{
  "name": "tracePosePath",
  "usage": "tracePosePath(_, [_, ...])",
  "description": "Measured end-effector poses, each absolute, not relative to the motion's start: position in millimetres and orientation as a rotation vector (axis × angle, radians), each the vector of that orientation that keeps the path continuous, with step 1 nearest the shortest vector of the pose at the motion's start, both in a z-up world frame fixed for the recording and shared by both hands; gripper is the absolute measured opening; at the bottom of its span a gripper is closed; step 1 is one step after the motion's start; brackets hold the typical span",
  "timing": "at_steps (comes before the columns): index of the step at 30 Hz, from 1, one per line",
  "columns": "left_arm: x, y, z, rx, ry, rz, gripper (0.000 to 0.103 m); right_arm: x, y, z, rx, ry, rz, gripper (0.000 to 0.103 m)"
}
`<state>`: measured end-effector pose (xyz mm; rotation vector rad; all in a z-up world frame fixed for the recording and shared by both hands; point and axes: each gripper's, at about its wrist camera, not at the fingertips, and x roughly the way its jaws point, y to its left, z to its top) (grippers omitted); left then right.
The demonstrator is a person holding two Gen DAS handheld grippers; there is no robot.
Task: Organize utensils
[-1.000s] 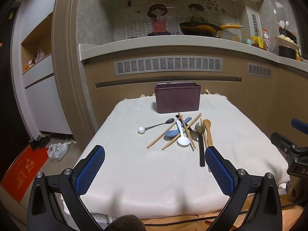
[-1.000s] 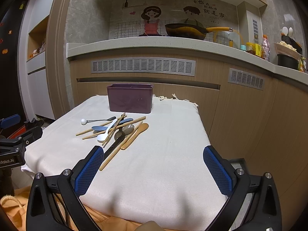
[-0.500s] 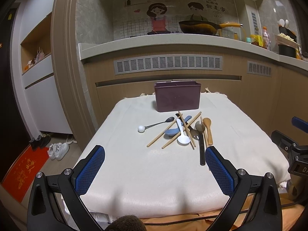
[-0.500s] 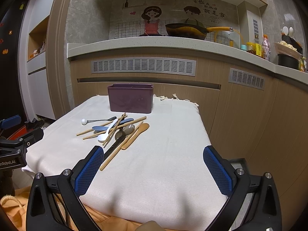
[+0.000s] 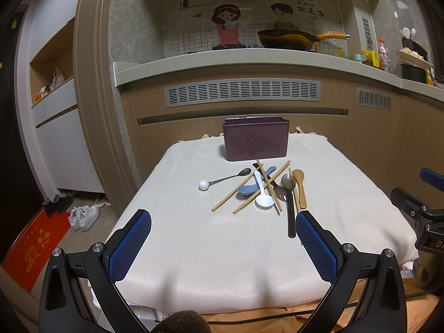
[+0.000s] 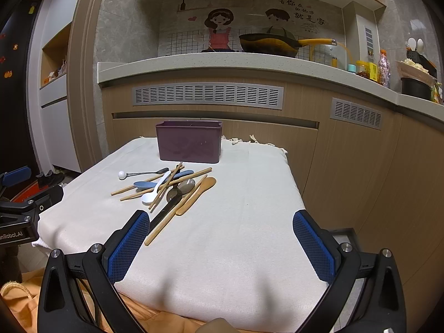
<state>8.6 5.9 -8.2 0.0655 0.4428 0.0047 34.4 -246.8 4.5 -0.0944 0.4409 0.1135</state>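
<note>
A dark purple utensil bin stands at the far side of the cloth-covered table. In front of it lies a loose pile: wooden chopsticks, a white spoon, a blue spoon, a wooden spoon, a dark-handled spoon and a metal spoon with a white ball end. My left gripper and right gripper hang open and empty over the near edge, well short of the pile.
Behind the table runs a wooden cabinet front with vent grilles under a counter carrying a pan and jars. White shoes and a red mat lie on the floor at left. An orange cloth lies under the table cloth.
</note>
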Motion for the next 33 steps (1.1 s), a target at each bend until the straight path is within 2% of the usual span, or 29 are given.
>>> tracePosePath(33, [12.8, 5.2, -6.7, 0.081, 0.453, -0.004, 0.103, 39.6, -247.8, 2.3, -0.079, 0.452, 0.113, 0.103])
